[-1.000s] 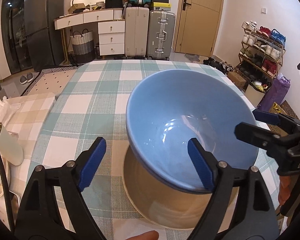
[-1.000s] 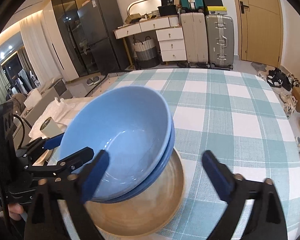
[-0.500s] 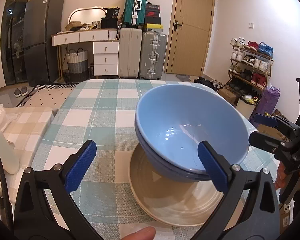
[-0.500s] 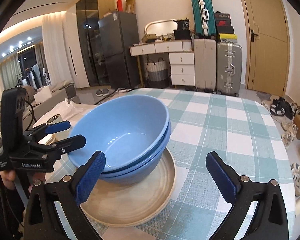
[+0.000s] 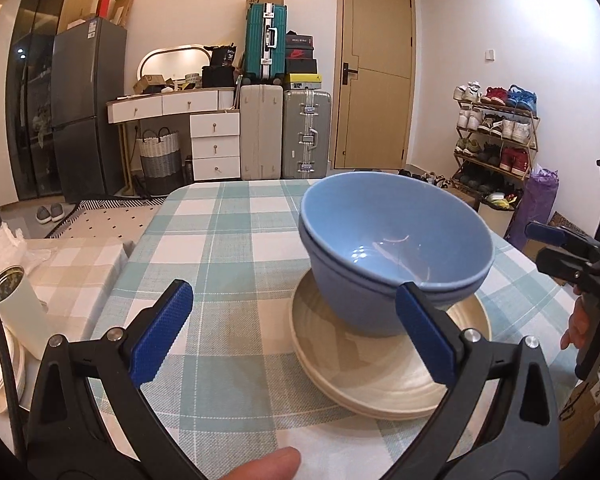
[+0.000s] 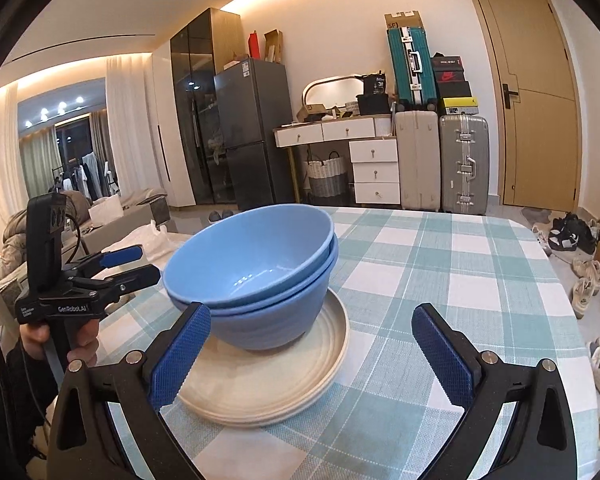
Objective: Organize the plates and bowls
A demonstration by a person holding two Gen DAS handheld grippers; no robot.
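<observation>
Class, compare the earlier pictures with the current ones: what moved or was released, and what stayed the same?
Both claws drew back from the blue bowls. The left claw has just been opening and now brackets nothing; the right claw is open too. The bowls stayed nested on the cream plates, on the checked tablecloth.

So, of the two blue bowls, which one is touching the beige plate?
The lower blue bowl: its base sits on the beige plate. The upper blue bowl is nested inside it and rests above.

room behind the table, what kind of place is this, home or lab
Most likely a lived-in home: a shoe rack full of shoes by the door, stacked suitcases, a fridge, and a checked tablecloth on the table.
</observation>
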